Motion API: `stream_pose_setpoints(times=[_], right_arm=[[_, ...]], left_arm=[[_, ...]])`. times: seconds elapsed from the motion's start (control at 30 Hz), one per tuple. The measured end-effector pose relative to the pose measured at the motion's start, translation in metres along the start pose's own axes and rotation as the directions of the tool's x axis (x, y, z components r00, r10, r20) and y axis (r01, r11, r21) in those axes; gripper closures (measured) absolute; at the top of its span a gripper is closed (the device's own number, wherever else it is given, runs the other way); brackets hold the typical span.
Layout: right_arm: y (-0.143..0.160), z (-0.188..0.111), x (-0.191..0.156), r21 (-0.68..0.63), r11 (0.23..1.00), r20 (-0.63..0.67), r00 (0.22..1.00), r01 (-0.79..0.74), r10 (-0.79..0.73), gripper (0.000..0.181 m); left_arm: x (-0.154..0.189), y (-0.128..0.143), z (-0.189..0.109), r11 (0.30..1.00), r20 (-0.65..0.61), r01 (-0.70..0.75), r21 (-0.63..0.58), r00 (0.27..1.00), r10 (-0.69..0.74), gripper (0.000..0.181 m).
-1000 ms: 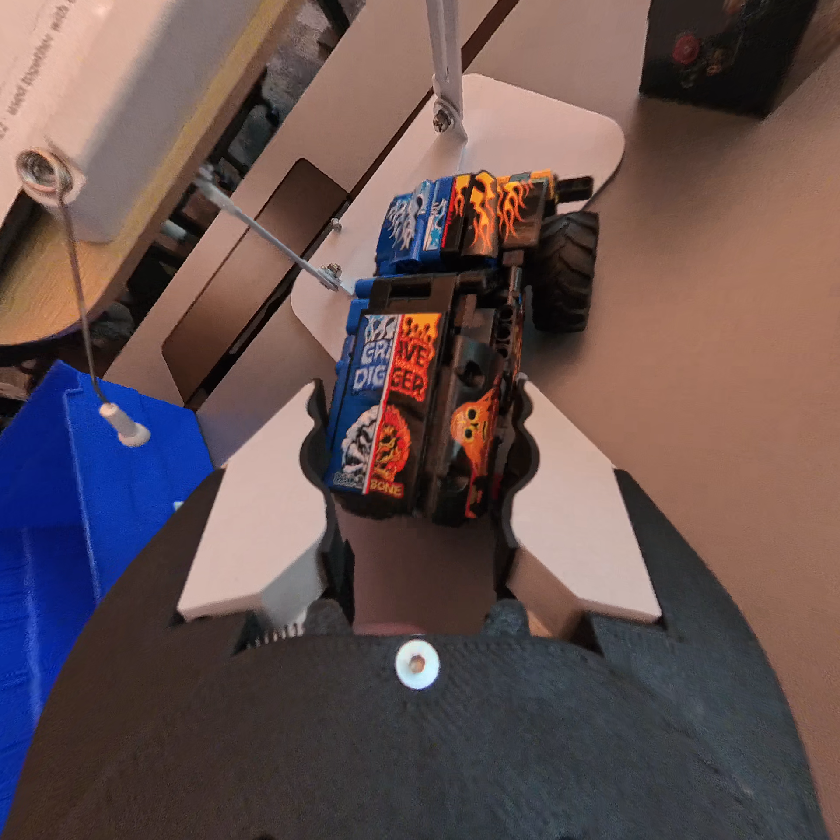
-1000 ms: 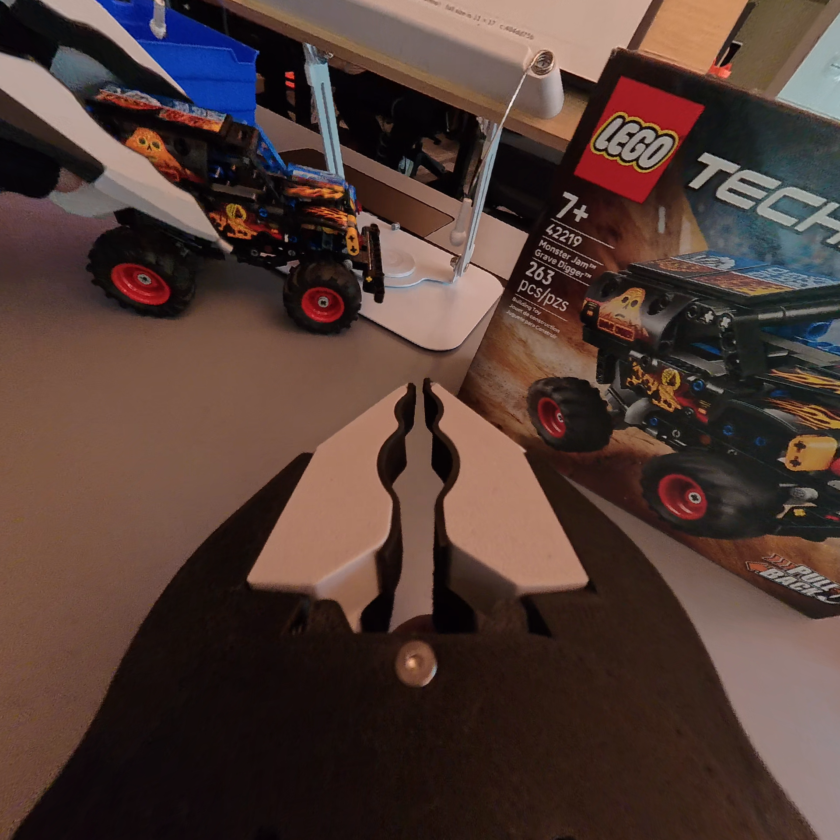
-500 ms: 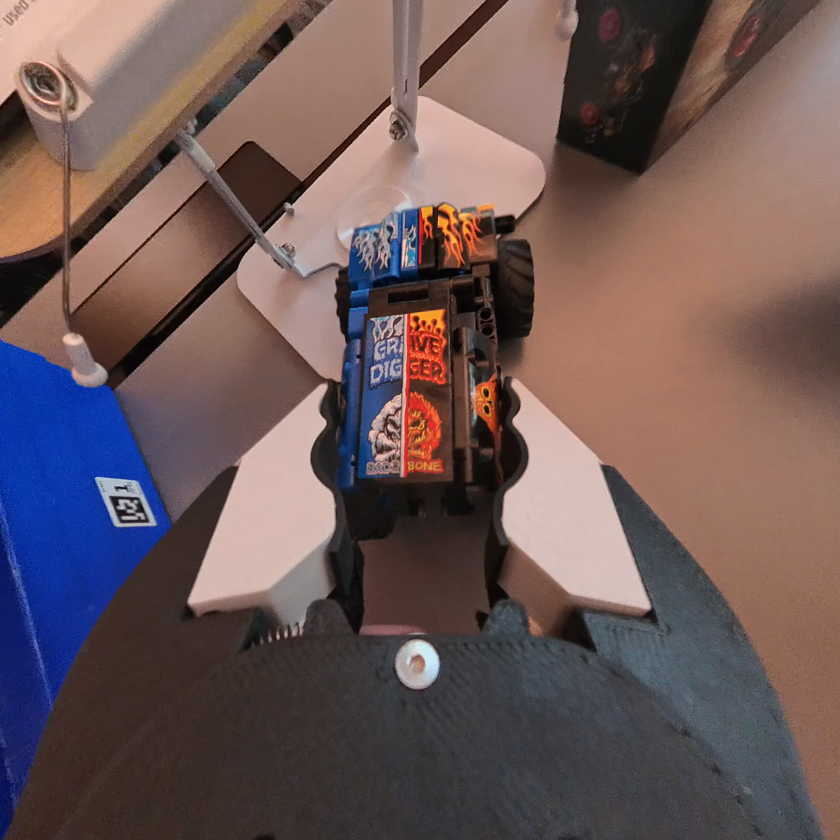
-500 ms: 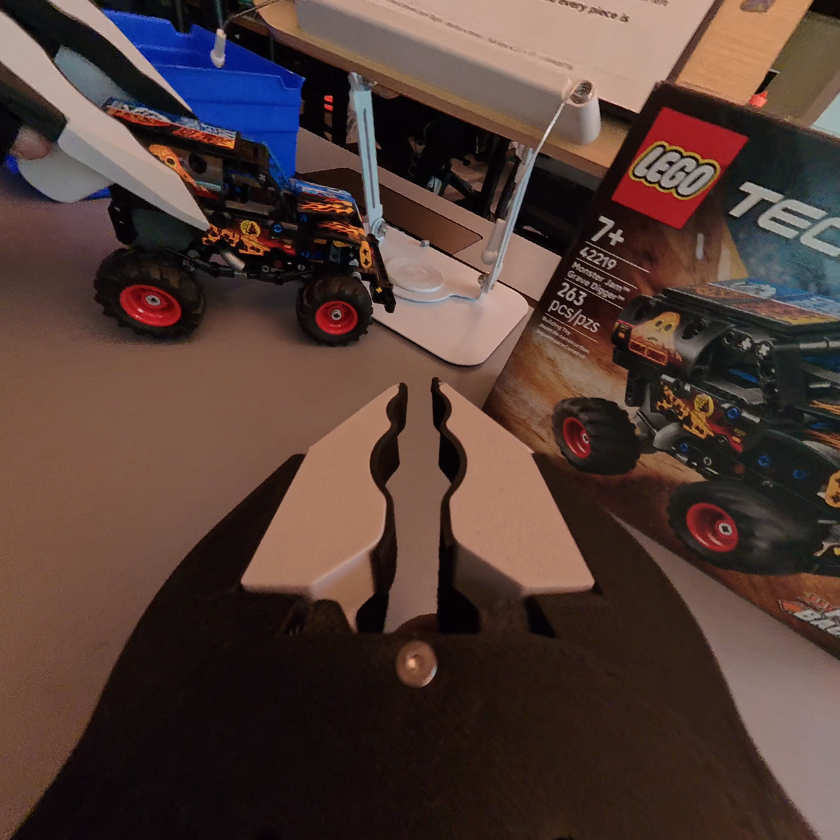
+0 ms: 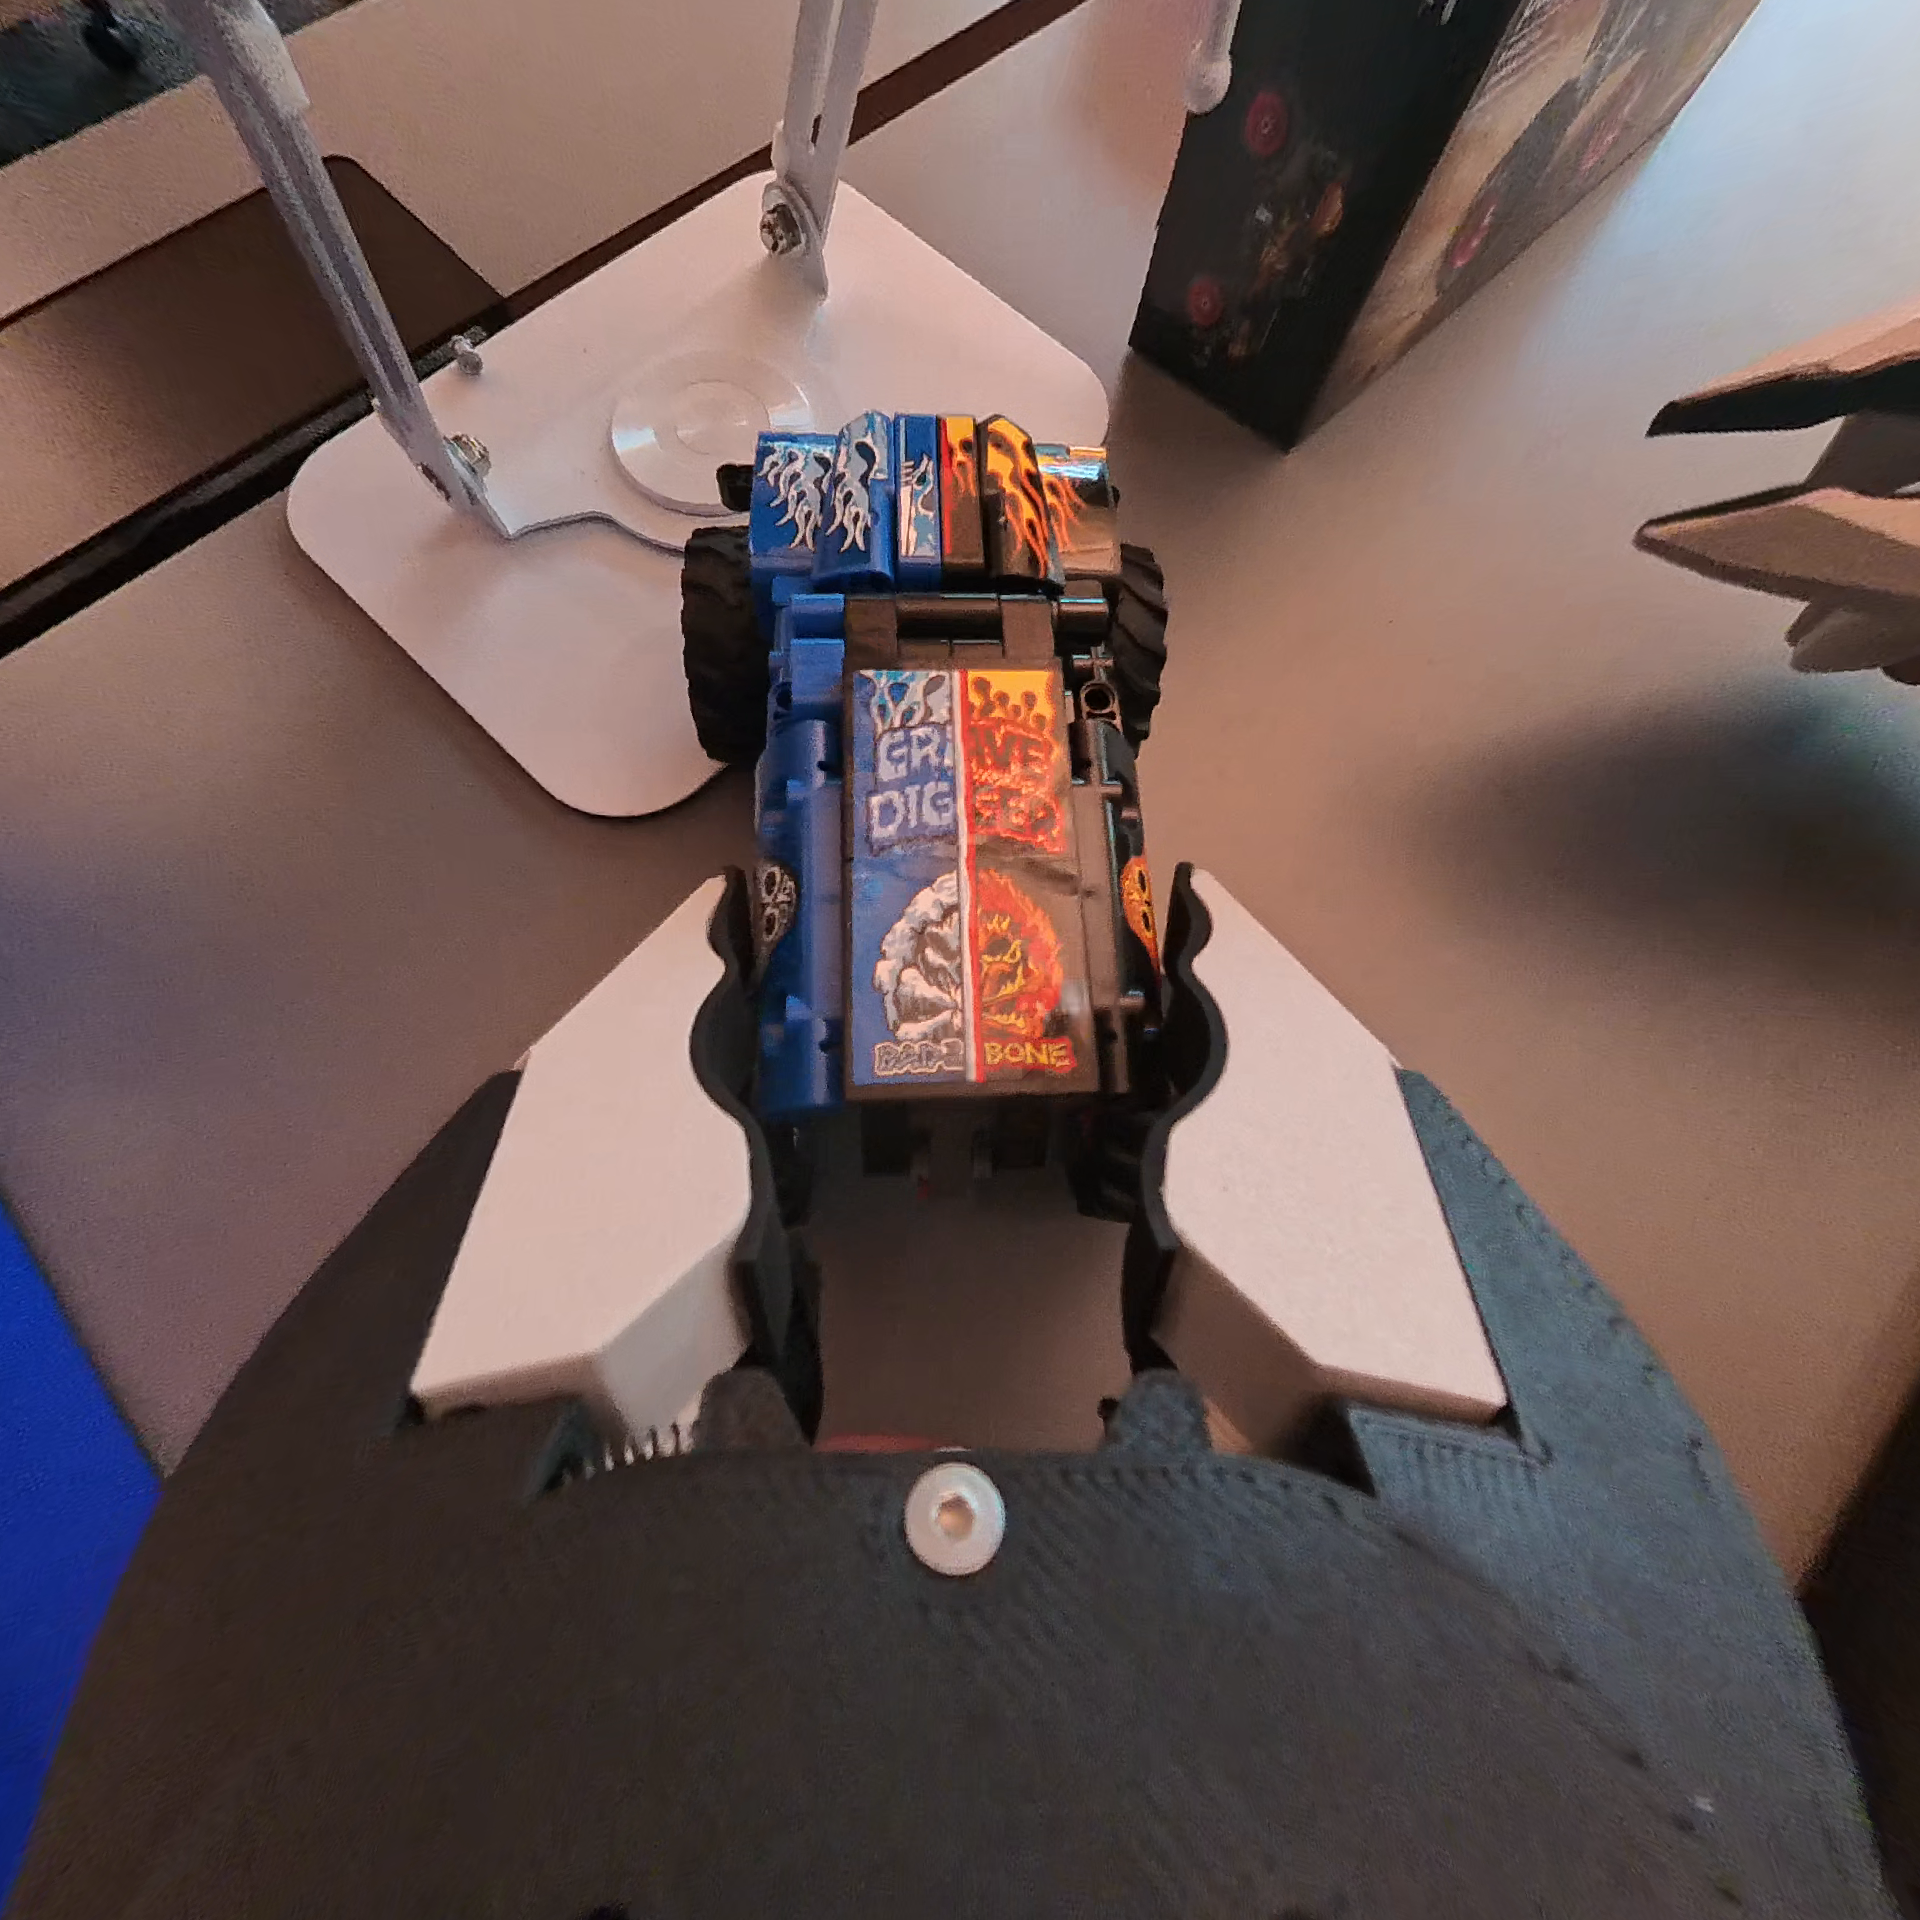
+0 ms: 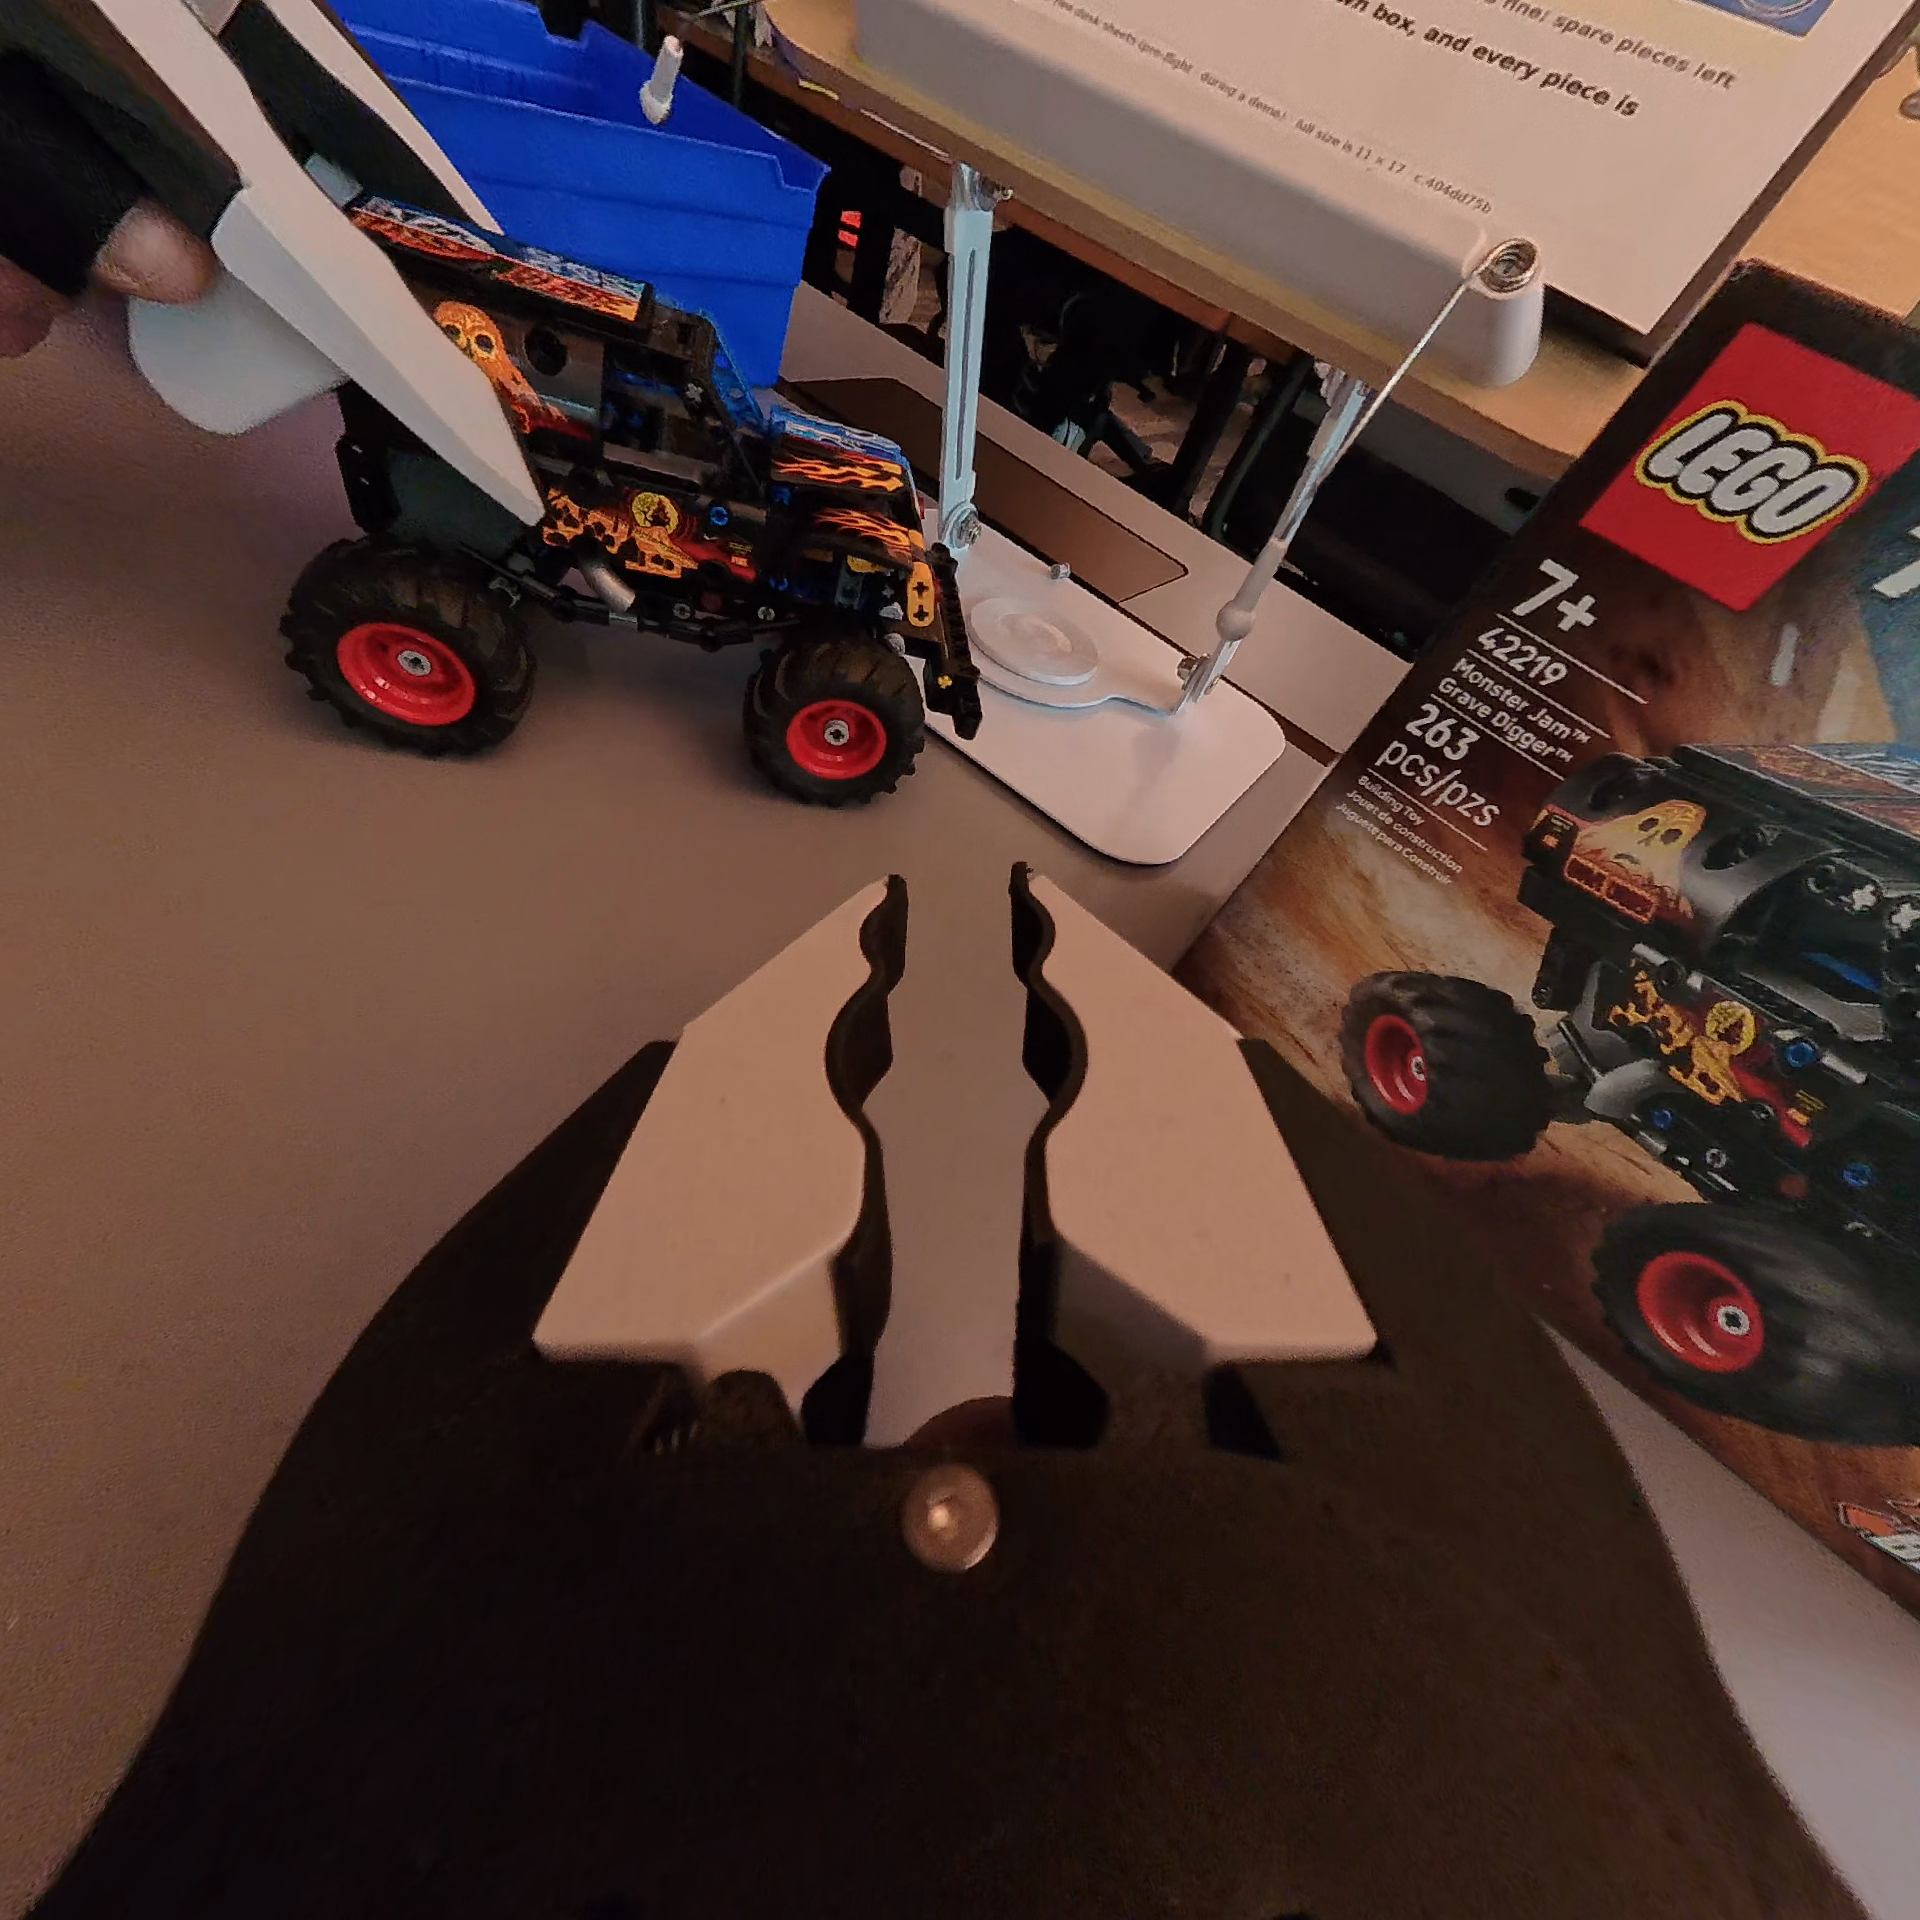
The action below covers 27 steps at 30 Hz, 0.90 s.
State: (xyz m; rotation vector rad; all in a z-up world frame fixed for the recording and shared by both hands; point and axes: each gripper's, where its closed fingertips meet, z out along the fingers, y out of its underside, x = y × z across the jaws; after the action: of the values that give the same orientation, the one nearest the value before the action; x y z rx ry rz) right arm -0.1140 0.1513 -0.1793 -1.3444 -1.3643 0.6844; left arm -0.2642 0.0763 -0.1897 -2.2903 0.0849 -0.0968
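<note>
A toy monster truck [image 5: 961,831] with a blue and black body, flame stickers and red-hubbed wheels stands on the grey table. My left gripper [image 5: 956,894] is shut on the rear of its body, one finger on each side. In the right wrist view the truck [image 6: 644,499] rests on its wheels, and the left gripper's near finger [image 6: 395,353] lies against its side. My right gripper [image 6: 956,883] is empty, its jaws a narrow gap apart, over bare table in front of the truck. It also shows at the right edge of the left wrist view [image 5: 1787,540].
A white stand base [image 5: 540,623] with thin struts sits just ahead of the truck's front and carries a white sign board [image 6: 1195,156]. The truck's printed box [image 6: 1662,935] stands to the right. A blue bin [image 6: 623,177] is behind the truck. A person's hand [image 6: 104,270] holds the left gripper.
The left gripper has kept its hold and swung straight behind the truck, which now sits level. The right gripper has moved closer to the truck and its jaws have parted a little.
</note>
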Motion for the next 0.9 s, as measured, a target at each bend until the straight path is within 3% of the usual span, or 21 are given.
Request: stream_pose_setpoints(times=[0.37, 0.57, 0.67, 0.77, 0.9], right_arm=[[-0.006, 0.006, -0.027, 0.027, 0.994, 0.098, 0.99, 0.102, -0.104, 0.135], [0.0, 0.011, -0.036, 0.005, 0.987, 0.127, 0.979, 0.159, -0.158, 0.118], [0.009, 0.013, -0.029, -0.033, 0.98, 0.122, 0.974, 0.194, -0.189, 0.109], [0.015, 0.014, -0.028, -0.053, 0.972, 0.135, 0.966, 0.23, -0.221, 0.115], [0.019, 0.018, -0.028, -0.076, 0.962, 0.132, 0.959, 0.263, -0.252, 0.122]], left_arm=[[0.038, 0.0, -0.01, 0.995, -0.189, 0.1, 0.019, 0.977, -0.094, 0.109], [0.079, -0.008, -0.01, 0.987, -0.379, 0.163, -0.004, 0.913, -0.152, 0.109], [0.084, -0.012, -0.007, 0.979, -0.409, 0.204, -0.016, 0.892, -0.192, 0.109], [0.081, -0.017, -0.007, 0.959, -0.455, 0.282, -0.005, 0.853, -0.253, 0.11], [0.084, -0.017, -0.007, 0.962, -0.477, 0.272, 0.01, 0.847, -0.235, 0.109]])
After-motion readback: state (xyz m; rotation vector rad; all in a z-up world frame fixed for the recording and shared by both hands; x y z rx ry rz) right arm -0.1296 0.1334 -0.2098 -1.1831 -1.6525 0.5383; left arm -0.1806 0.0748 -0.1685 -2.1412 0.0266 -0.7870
